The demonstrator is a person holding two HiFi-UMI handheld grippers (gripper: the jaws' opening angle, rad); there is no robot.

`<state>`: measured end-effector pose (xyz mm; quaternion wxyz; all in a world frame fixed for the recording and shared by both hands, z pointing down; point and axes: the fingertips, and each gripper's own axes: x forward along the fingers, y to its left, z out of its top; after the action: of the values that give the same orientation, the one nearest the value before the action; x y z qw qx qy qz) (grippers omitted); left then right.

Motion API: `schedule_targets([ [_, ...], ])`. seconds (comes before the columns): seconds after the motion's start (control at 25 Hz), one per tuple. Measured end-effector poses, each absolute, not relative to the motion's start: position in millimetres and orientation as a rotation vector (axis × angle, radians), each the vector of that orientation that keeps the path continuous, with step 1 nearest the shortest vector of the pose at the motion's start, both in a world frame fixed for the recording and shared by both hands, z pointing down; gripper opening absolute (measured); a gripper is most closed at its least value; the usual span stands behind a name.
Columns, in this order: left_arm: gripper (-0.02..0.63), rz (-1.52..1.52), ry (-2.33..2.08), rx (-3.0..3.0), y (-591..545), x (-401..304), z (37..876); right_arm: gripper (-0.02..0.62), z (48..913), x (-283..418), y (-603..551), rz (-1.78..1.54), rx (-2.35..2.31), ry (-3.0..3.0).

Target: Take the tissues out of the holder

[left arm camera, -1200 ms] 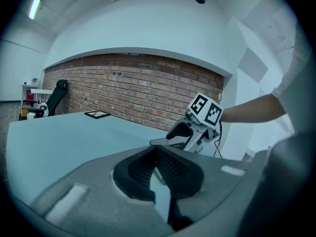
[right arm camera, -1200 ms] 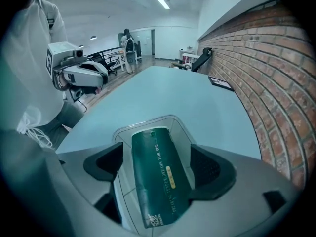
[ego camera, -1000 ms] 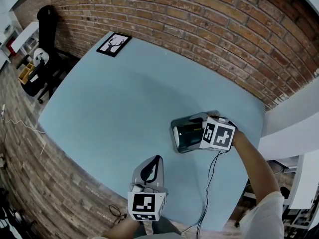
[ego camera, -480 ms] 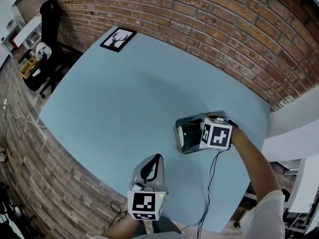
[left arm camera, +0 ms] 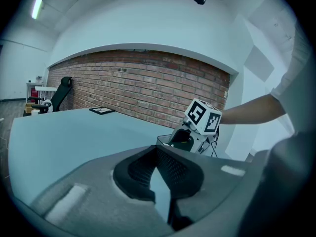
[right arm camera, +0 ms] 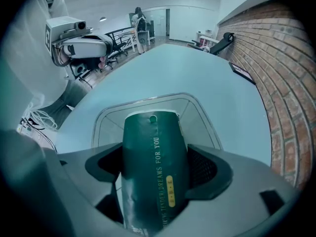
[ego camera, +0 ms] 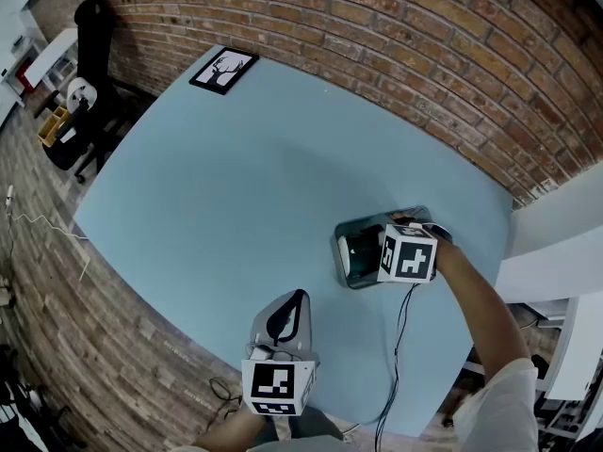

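A clear plastic holder stands near the right edge of the blue table. A dark green tissue pack stands upright in it. My right gripper points steeply down into the holder. Its jaws have just been closing, and the pads now press on both sides of the pack. In the head view its marker cube covers most of the pack. My left gripper rests shut and empty at the table's near edge, well to the left of the holder. From the left gripper view the holder shows ahead.
A framed picture lies at the table's far left corner. A brick wall runs along the far side. A black office chair stands off the left end. A black cable trails off the near edge.
My right gripper has sunk slightly into the holder around the green pack. The left gripper has stayed where it was.
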<state>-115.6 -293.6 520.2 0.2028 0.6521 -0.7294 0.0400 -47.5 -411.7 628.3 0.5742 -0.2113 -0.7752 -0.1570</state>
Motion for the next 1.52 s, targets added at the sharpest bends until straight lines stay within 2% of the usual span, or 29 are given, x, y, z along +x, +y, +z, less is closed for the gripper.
schedule_targets([
  [0.44,0.008,0.108,-2.033,1.824,-286.6,-118.1,517.2,0.368,626.7,-45.0,-409.1,-0.383,-0.478,-1.792],
  [1.52,0.008,0.08,-2.001,1.907,-278.5,-100.2,488.3,0.368,560.5,-41.5,-402.6,-0.454,-0.396,-1.845],
])
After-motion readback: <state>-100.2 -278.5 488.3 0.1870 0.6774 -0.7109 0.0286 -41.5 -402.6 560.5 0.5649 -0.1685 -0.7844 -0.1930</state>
